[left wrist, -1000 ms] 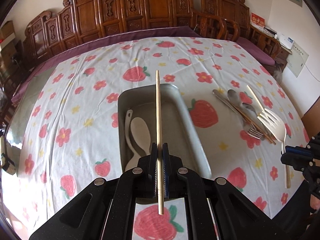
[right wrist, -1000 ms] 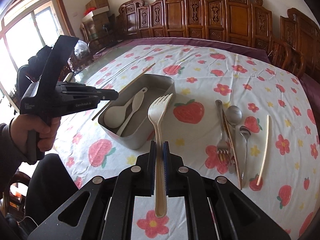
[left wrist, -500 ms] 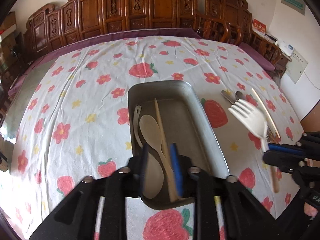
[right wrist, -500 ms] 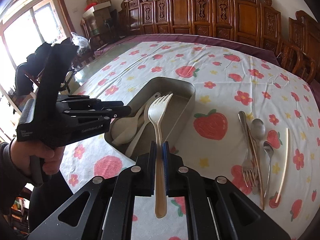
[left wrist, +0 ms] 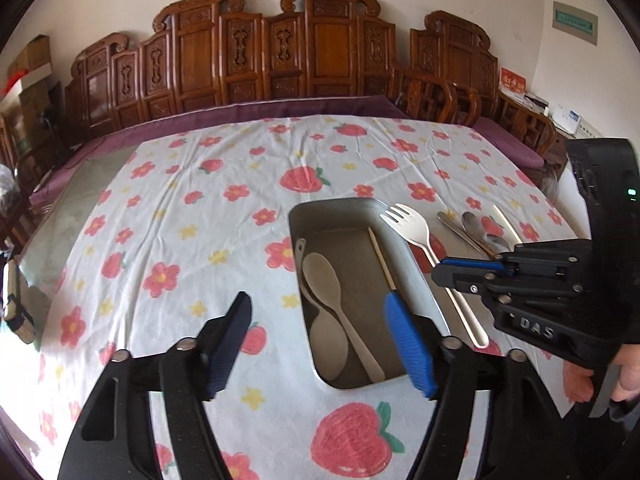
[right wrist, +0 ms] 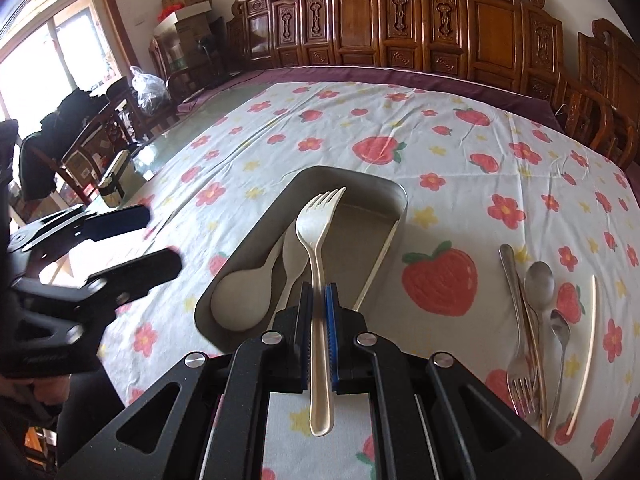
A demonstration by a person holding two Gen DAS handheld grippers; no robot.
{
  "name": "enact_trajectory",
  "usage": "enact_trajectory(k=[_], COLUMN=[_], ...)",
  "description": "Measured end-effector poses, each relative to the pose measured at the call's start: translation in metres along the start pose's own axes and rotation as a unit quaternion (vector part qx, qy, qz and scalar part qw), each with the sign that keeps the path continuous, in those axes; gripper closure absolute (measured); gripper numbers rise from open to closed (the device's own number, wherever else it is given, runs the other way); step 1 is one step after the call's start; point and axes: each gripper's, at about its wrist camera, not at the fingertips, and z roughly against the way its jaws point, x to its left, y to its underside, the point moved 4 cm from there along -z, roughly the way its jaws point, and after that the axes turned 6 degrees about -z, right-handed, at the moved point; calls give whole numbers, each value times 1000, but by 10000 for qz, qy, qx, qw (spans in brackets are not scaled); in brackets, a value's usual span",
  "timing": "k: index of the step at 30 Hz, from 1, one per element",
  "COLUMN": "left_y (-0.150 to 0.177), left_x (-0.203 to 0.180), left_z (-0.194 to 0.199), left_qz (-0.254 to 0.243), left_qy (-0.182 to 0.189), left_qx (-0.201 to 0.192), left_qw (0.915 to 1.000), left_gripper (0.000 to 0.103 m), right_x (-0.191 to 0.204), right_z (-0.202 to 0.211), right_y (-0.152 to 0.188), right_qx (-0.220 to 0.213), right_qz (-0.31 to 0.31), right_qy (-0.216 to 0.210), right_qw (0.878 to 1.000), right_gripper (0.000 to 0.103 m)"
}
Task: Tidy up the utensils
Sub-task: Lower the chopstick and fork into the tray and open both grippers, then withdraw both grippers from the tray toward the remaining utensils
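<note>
Bench [left wrist: 168, 208] w/ strawberry-and-flower cloth fills both views; carved wooden chairs [left wrist: 304, 48] line the far edge.

Grey metal tray [left wrist: 416, 280] sits mid-bench. Inside: two pale spoons [left wrist: 324, 280] overlapping, plus one pale chopstick [left wrist: 382, 258] along the tray's right wall.

Left gripper [left wrist: 320, 340]: jaws opening, wide apart, nothing between them; it hovers over the tray's near end.

Right gripper [right wrist: 319, 320]: closed on pale plastic fork [right wrist: 318, 240] at mid-handle, tines over the tray, handle end sticking back toward the camera. Its body reads "DAS" in the left wrist view; other small print on the grippers is too blurred to read.

Right of the tray on the cloth: metal fork [right wrist: 518, 360], two metal spoons [right wrist: 540, 280], second pale chopstick [right wrist: 588, 344], bunched close, partly overlapping. A hand [left wrist: 592, 384] is cut off at the frame edge.
</note>
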Motion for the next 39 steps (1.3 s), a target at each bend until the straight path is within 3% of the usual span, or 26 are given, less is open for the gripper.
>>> enact_trajectory(k=[9, 22, 32, 39], left_y=[3, 4, 3, -5], left_x=[28, 40, 34, 15], left_z=[18, 22, 24, 30], left_qz=[242, 342, 257, 57], left_qy=[-179, -221, -185, -123], left_qx=[-276, -313, -332, -397], left_qw=[9992, 9987, 9989, 9991], left_gripper=[13, 12, 12, 12], right_x=[-7, 2, -5, -23], right_z=[-22, -47, -27, 22], right_y=[-16, -21, -22, -18], right_qx=[8, 83, -10, -225], right_qz=[-374, -336, -324, -110], right_qy=[-167, -133, -264, -234], right_qw=[9992, 9993, 9991, 9994], right_gripper=[95, 94, 90, 90])
